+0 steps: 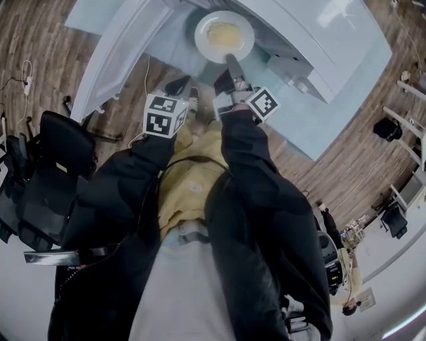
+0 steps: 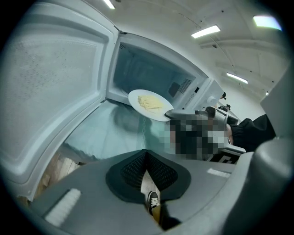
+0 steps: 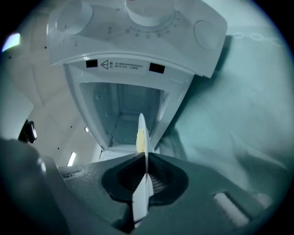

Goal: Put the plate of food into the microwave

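A white plate [image 1: 224,34] with yellow food hangs level in front of the open microwave's cavity [image 1: 200,8]. My right gripper [image 1: 229,61] is shut on the plate's near rim. In the right gripper view the plate [image 3: 142,137] shows edge-on between the pads of the right gripper [image 3: 143,158], with the cavity [image 3: 121,108] straight ahead. My left gripper [image 1: 180,86] hangs to the left, lower and short of the table. In the left gripper view the left gripper [image 2: 146,170] is shut and holds nothing, and the plate [image 2: 149,104] is at the cavity mouth [image 2: 151,73].
The microwave door [image 2: 50,92] is swung wide open to the left. Its control panel with dials [image 3: 138,23] is beside the cavity. The microwave stands on a table with a pale blue cloth [image 1: 333,113]. Black chairs [image 1: 46,166] stand at the left on the wooden floor.
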Demonstrator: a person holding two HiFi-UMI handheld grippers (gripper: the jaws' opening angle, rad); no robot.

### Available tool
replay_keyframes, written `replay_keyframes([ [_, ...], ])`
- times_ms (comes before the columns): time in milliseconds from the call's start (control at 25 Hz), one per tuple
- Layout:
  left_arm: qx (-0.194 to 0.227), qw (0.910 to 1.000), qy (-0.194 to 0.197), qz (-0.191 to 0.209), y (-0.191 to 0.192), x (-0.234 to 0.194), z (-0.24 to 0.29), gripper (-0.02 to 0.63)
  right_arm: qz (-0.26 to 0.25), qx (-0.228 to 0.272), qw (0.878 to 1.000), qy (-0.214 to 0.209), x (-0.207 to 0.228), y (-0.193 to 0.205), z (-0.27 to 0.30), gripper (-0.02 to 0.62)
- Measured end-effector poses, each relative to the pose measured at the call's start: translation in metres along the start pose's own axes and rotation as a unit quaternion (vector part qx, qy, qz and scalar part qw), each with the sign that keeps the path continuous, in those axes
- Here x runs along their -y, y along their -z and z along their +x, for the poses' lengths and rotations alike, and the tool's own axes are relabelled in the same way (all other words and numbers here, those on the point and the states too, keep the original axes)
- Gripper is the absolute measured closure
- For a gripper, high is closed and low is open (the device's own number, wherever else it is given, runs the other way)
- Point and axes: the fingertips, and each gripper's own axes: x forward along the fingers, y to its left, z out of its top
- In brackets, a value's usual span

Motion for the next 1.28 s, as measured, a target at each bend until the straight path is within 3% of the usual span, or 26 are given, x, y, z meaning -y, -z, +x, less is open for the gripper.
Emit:
replay_keyframes([
  [360, 0.032, 0.9994, -0.011, -0.01, -0.036, -0.022, 0.004, 0.607, 0.033, 0.05, 0.998, -0.002, -0.003, -0.019, 0.03, 0.583],
  [1280, 0.021, 0.999, -0.019, -0.035, -0.01, -0.034, -0.001, 0.607, 0.08, 0.134, 0.988, 0.017, 0.003, -0.059, 0.066, 0.582],
])
